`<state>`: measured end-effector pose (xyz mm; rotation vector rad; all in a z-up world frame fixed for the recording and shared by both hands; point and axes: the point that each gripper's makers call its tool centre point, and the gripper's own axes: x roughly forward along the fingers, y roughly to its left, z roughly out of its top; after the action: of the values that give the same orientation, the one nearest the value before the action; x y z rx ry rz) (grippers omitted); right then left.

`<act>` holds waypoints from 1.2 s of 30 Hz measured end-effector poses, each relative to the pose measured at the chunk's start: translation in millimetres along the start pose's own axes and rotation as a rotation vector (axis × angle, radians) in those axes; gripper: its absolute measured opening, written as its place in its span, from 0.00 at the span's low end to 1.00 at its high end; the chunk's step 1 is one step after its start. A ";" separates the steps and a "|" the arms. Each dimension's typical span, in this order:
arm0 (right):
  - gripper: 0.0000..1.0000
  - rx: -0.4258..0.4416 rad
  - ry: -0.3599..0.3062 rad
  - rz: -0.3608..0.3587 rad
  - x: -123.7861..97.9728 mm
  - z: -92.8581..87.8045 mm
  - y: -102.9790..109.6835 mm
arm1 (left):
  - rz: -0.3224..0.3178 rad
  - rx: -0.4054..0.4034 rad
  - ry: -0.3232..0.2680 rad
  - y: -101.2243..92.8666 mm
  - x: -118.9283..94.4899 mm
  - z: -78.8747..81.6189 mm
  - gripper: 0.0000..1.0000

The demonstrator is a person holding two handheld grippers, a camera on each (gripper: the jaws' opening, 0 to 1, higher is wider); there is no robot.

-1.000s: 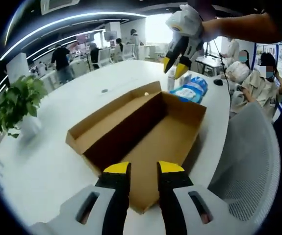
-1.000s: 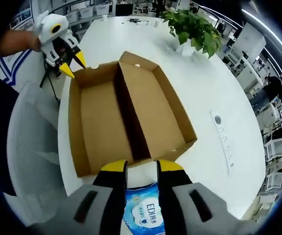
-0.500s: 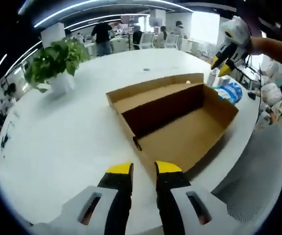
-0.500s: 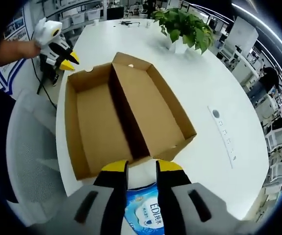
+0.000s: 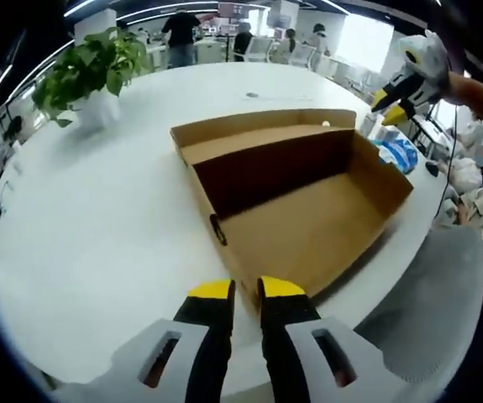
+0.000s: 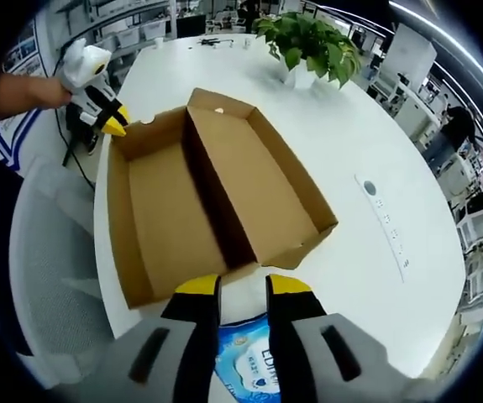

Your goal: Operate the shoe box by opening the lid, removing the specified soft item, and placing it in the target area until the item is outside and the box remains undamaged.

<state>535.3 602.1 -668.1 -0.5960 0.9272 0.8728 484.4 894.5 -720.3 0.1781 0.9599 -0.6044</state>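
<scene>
Table [image 5: 98, 210]: white, as before.
Box [image 6: 216, 201]: open, unmoved on table.
Pack [image 6: 245, 361]: blue, on table just beside box, between right gripper [image 6: 242, 285] tips; grip unclear.
Left gripper [image 5: 245, 290]: now nearer box corner, narrower gap, empty.

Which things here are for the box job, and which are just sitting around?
For the job: cardboard box, lying open; blue wipes pack, on the table between the right gripper's fingers.

Just sitting around: potted plant, power strip, mesh chair.
</scene>
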 end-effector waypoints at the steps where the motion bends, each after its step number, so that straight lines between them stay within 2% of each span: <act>1: 0.18 0.002 0.000 0.000 0.1 -1.0 -0.1 | 0.007 0.002 0.004 -0.4 0.1 -0.6 0.07; 7: 0.18 0.024 -0.006 -0.005 2.0 -7.6 -1.8 | 0.011 0.003 0.001 -0.3 -1.6 1.5 0.07; 13: 0.18 0.102 -0.059 -0.033 3.3 -2.4 -11.7 | 0.012 -0.020 0.003 -0.6 -1.7 2.1 0.07; 18: 0.18 0.252 -0.116 -0.100 3.6 3.8 -35.2 | 0.012 -0.038 -0.006 1.7 -1.3 3.3 0.07; 21: 0.17 0.401 -0.156 -0.123 7.0 5.4 -51.5 | 0.014 -0.048 -0.013 2.1 -1.1 3.9 0.06; 23: 0.17 0.554 -0.180 -0.114 10.6 5.5 -60.8 | 0.014 -0.050 -0.018 2.2 -1.1 4.3 0.06; 24: 0.16 0.585 -0.198 -0.117 13.1 7.2 -67.6 | 0.014 -0.052 -0.021 2.8 -0.7 4.4 0.07; 29: 0.15 0.609 -0.170 -0.106 29.0 9.1 -77.8 | 0.011 -0.050 -0.027 4.0 0.5 5.4 0.07; 32: 0.14 0.601 -0.123 -0.115 39.3 6.7 -82.7 | 0.013 -0.053 -0.033 4.8 0.9 6.1 0.07; 36: 0.13 0.645 -0.126 -0.105 49.4 11.7 -91.7 | 0.013 -0.045 -0.030 5.4 1.9 6.1 0.07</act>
<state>633.5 581.3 -698.5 -0.0306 0.9855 0.4668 492.5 895.7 -719.0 0.1347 0.9418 -0.5717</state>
